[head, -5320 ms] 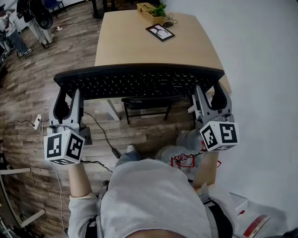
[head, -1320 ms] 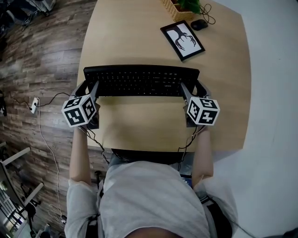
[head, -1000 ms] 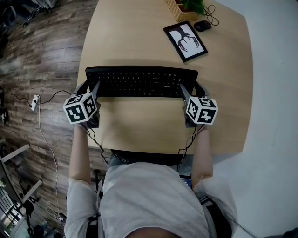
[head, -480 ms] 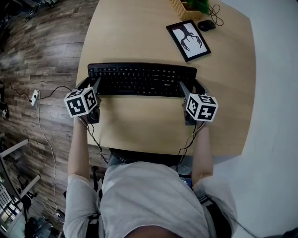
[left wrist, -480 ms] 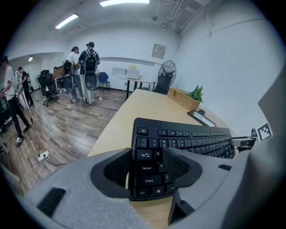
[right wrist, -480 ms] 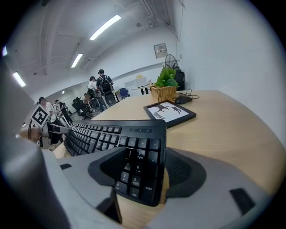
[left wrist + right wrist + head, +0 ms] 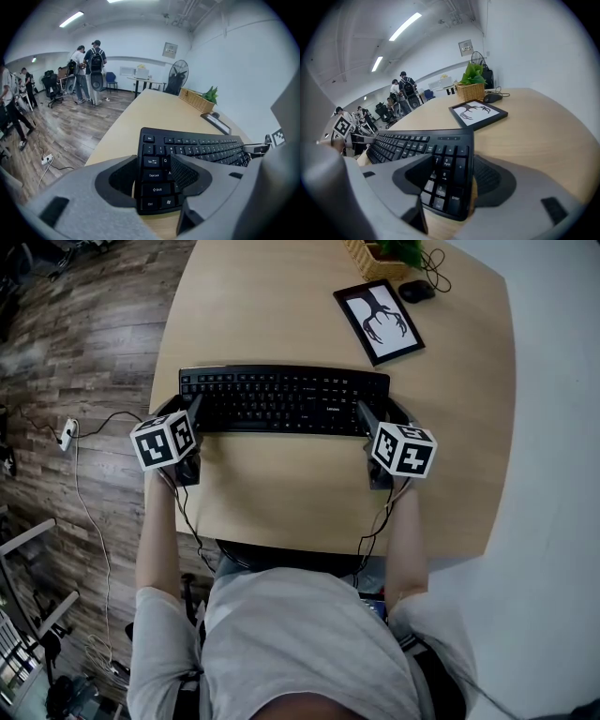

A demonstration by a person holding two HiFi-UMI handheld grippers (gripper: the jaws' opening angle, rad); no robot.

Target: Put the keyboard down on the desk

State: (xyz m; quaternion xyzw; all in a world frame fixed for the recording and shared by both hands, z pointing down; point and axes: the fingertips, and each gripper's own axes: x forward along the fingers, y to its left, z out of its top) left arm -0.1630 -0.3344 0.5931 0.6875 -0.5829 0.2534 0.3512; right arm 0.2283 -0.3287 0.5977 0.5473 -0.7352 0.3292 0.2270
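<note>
Carried in from beyond the near edge since the first frame, the keyboard [image 7: 281,401] now lies across the middle of the bench [image 7: 281,512], and over the last half second it has hardly shifted. Pale wood shows bare on both sides of it, with a broad strip between its front edge and the person. It sits low and level with its keys up, long side parallel to the near edge – whether its whole underside rests on the wood cannot be told. The left gripper [image 7: 192,413] is clamped on the keyboard's left end, one jaw over the letter keys and the other against the outer edge by the Ctrl and Shift keys. The right gripper [image 7: 370,418] is clamped on the number-pad end in the same way. Farther back on the right lies a black picture frame [image 7: 378,307] with a dark branching print, well apart from the keyboard. Beyond it stand a wicker basket [image 7: 361,254] and, just beside the frame's far corner, a black mouse [image 7: 415,290].
</note>
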